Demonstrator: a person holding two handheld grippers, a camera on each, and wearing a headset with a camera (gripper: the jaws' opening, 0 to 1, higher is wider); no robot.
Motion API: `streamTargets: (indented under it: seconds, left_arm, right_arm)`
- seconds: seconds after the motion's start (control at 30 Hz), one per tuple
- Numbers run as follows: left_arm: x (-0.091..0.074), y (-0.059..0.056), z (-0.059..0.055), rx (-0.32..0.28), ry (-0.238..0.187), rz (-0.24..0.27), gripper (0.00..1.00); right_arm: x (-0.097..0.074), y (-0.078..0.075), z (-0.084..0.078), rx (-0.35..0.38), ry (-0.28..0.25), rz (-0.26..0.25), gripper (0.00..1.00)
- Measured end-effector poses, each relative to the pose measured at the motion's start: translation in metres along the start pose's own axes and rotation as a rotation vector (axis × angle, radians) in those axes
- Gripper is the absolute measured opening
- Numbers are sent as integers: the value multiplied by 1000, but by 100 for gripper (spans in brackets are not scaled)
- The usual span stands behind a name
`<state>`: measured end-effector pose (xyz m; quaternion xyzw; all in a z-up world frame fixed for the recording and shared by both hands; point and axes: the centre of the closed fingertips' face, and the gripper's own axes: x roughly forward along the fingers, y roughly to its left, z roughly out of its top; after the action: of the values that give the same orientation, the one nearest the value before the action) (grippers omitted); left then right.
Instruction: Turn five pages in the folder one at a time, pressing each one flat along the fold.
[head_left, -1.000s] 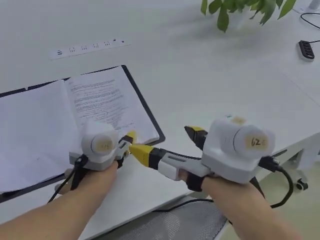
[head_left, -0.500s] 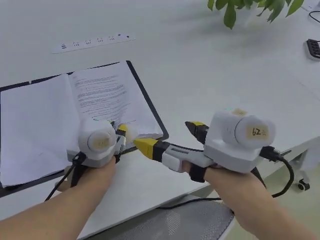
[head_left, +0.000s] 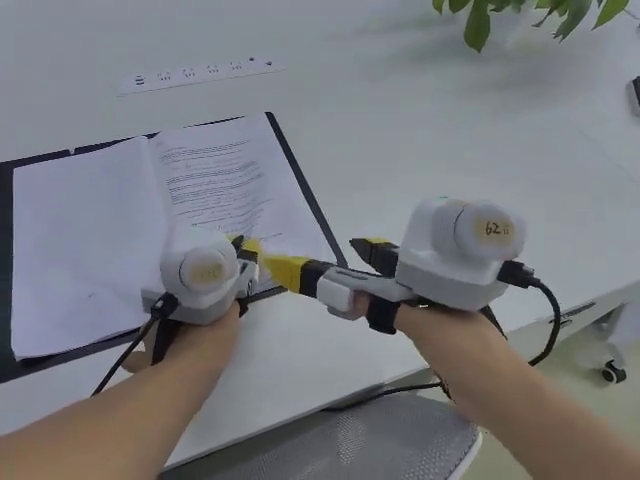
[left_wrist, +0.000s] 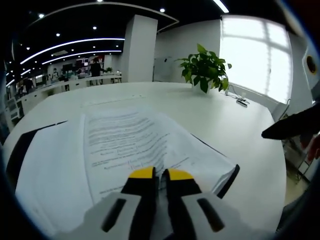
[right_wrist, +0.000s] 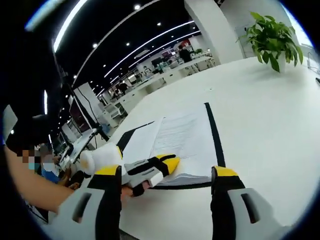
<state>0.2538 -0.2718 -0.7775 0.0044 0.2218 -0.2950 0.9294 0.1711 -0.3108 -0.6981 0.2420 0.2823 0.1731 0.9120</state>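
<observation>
Head view: folder (head_left: 100, 200) lies open on the counter (head_left: 420, 130), fold running near to far; left tongs (head_left: 247, 250), jaws together, sit over its right page's near corner, while right tongs (head_left: 308, 254), jaws apart, sit just right.

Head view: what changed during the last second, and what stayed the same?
The right gripper, fingers open, has moved left, closer to the near right corner of the open black folder. The left gripper, shut, stays at the printed white page's lower edge. No page has turned.
</observation>
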Motion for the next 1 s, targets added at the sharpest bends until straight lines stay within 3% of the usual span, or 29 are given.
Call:
streamTargets:
  seconds: [0.07,0.23,0.6,0.9,1.0]
  left_arm:
    - [0,0,-1,-4,1,-3,5]
    - [0,0,-1,4,-1,-6,5]
    - [2,0,-1,3,-6,-8,5]
    - [2,1,-2,-2,-8,-10,6]
    - [3,1,-2,-3,-9,-10,6]
  right_arm:
    - [7,0,-4,115,11,12,68]
    - [21,0,-13,225,27,14,60]
    - [40,2,-21,347,24,29,55]
    - [51,-2,-25,398,29,22,55]
    - [53,-5,-21,411,5,15,55]
